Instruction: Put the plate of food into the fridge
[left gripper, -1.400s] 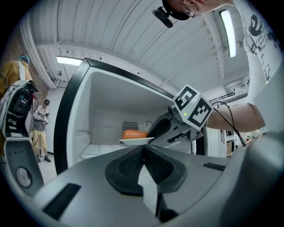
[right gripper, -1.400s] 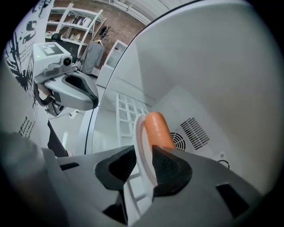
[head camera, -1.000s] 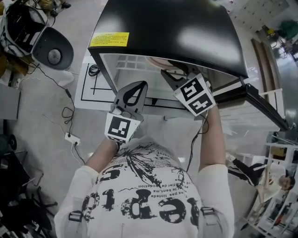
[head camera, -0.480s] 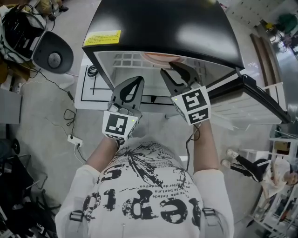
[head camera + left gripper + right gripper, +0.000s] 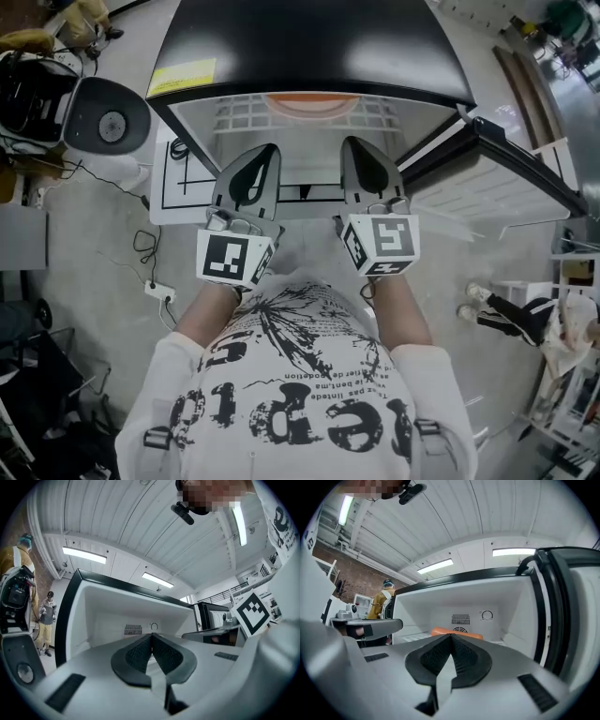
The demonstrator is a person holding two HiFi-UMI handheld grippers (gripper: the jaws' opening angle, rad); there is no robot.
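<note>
R tool (image 5: 364, 150) withdrawn from fridge (image 5: 309, 37), jaws together, empty; L tool (image 5: 262, 155) same; plate (image 5: 314, 99) flat, long axis crosswise.

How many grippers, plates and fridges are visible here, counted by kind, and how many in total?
grippers: 2 (left gripper, right gripper)
orange plate: 1
fridge: 1
total: 4

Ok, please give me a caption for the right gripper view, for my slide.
Right gripper, jaws shut and empty, faces the open fridge with the orange plate inside.
</note>
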